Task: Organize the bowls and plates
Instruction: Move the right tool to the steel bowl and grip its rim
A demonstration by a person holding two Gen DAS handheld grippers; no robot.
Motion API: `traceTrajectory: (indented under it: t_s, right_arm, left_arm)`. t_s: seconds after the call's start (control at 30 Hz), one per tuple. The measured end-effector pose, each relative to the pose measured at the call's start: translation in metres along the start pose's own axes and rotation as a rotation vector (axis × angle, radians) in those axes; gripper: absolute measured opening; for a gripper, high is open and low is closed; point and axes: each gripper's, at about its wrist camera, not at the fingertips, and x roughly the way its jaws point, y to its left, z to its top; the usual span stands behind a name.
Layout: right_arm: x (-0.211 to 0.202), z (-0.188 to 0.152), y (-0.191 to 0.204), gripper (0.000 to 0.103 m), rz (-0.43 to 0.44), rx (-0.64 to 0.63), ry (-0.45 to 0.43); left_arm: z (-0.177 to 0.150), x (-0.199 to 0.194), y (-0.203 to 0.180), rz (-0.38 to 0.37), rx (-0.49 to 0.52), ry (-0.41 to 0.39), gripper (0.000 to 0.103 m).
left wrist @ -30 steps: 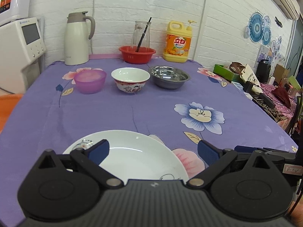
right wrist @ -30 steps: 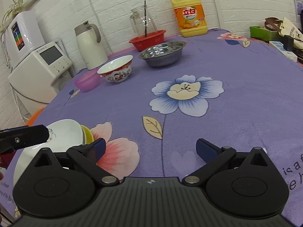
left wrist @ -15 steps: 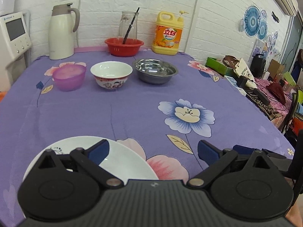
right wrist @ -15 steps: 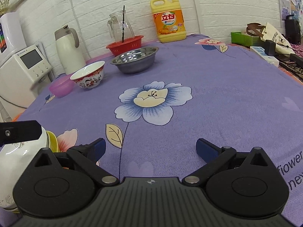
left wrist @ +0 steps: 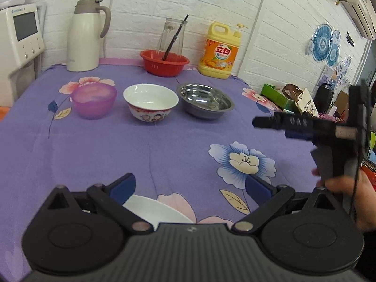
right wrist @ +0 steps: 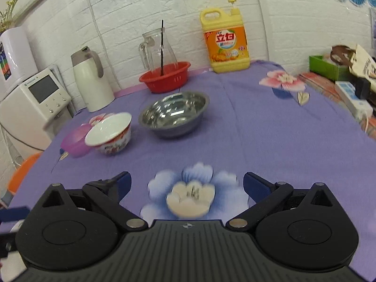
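Both tongs, left point(left wrist: 190, 185) and right point(right wrist: 186, 183), gape empty over bare purple surface point(left wrist: 164, 145). The white plate point(left wrist: 155, 211) lies near the steel bowl point(left wrist: 205, 103), probably at the surface's near edge.

Both wrist views face the wall, sharing the steel bowl point(left wrist: 205, 104) point(right wrist: 174, 114).
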Motion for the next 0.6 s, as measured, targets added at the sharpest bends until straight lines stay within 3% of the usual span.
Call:
traceTrajectory:
  t_s: [0.1, 0.23, 0.4, 0.6]
  right_arm:
    - [0.045, 0.045, -0.003, 0.103, -0.041, -0.031, 0.013]
    - [0.115, 0.084, 0.003, 0.103, -0.134, -0.090, 0.096]
    - [0.172, 0.088, 0.002, 0.103, -0.204, -0.140, 0.231]
    - [0.195, 0.078, 0.002, 0.103, -0.269, -0.180, 0.319]
  left_arm:
    - [0.005, 0.000, 0.016, 0.014, -0.013, -0.005, 0.098]
    - [0.015, 0.003, 0.036, 0.037, -0.023, -0.006, 0.098]
    - [0.022, 0.007, 0.056, 0.054, -0.039, -0.014, 0.098]
    - [0.023, 0.008, 0.060, 0.042, -0.039, -0.013, 0.098]
